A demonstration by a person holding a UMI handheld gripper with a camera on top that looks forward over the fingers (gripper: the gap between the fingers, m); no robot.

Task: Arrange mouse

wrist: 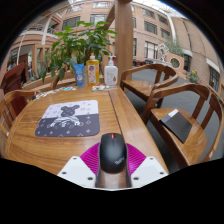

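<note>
Black mouse [112,152] low in frame centre, clamped between magenta pads [92,156] of the tool [112,158], held over the wooden bench [60,145]. Carrying step, by the look of it. Next: forward and left, onto the grey mousepad [68,118] with bear print. No legible writing; bottle [111,72] labels unreadable.

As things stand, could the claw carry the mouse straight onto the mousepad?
Probably yes. The mouse sits between the claw fingers, and the mousepad lies just ahead on the table, with nothing between them.
</note>
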